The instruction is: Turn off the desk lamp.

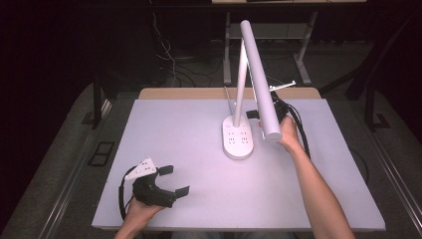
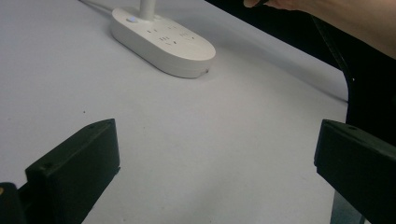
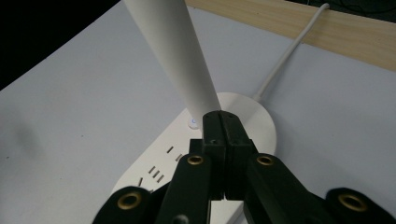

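Note:
A white desk lamp stands at the table's middle. Its oval base (image 1: 237,139) carries socket slots, and a thin post (image 1: 240,84) holds up a long tube head (image 1: 259,74). My right gripper (image 1: 252,114) is shut with nothing between its jaws. In the right gripper view its tips (image 3: 223,119) sit just over the base (image 3: 252,121), beside the post (image 3: 173,51) and a small lit button (image 3: 193,123). My left gripper (image 1: 175,180) stands open near the front left edge. In the left gripper view its jaws (image 2: 215,154) are spread wide over bare table, facing the base (image 2: 163,42).
The table is covered by a pale sheet (image 1: 189,124), with a wooden strip (image 1: 199,93) along the far edge. The lamp's white cord (image 3: 285,60) runs from the base toward that edge. Black cables (image 1: 298,124) trail from the right gripper. Dark floor and table legs lie beyond.

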The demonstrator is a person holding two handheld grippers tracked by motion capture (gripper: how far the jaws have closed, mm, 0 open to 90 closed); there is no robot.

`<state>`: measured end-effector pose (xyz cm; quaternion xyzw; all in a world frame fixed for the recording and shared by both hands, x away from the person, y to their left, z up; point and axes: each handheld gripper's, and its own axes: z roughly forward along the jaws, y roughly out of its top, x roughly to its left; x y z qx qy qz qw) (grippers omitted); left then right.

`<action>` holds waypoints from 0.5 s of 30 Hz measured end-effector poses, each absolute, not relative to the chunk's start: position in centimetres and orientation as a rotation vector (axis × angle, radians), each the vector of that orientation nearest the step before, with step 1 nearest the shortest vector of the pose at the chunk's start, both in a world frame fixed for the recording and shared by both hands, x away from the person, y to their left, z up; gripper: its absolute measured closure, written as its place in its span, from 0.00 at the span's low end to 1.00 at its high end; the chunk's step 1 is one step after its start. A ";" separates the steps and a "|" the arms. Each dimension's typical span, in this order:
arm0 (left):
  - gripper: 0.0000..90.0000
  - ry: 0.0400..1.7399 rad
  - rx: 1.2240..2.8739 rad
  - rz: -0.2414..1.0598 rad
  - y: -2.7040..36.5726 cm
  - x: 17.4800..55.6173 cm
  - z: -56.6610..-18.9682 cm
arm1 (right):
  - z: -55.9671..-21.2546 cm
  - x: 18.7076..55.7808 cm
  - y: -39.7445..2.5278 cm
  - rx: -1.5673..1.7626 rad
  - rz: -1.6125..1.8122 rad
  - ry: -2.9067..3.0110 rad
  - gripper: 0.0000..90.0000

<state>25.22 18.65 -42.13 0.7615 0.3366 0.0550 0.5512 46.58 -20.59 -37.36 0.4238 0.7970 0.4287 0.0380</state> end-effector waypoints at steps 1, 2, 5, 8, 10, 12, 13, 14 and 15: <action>0.00 0.796 1.802 0.130 18.6 25.2 -42.1 | -37.4 46.6 -20.6 1.300 1.315 2.445 1.00; 0.00 0.798 1.803 0.132 18.7 25.2 -42.1 | -37.8 46.8 -20.5 1.323 1.314 2.445 1.00; 0.00 0.796 1.804 0.135 18.7 25.2 -42.1 | -38.3 47.1 -20.3 1.348 1.310 2.446 1.00; 0.00 0.796 1.804 0.136 18.7 25.2 -42.1 | -39.2 47.6 -19.9 1.359 1.300 2.459 1.00; 0.00 0.795 1.803 0.136 18.7 25.2 -42.1 | -39.6 47.7 -19.6 1.371 1.290 2.461 1.00; 0.00 0.797 1.802 0.137 18.7 25.2 -42.1 | -40.0 47.9 -19.4 1.371 1.285 2.465 1.00; 0.00 0.797 1.802 0.137 18.7 25.2 -42.1 | -40.3 48.0 -19.3 1.373 1.279 2.466 1.00; 0.00 0.798 1.800 0.136 18.8 25.2 -42.1 | -40.5 48.0 -19.2 1.378 1.273 2.471 1.00; 0.00 0.798 1.800 0.136 18.8 25.2 -42.1 | -40.5 48.0 -19.2 1.378 1.273 2.471 1.00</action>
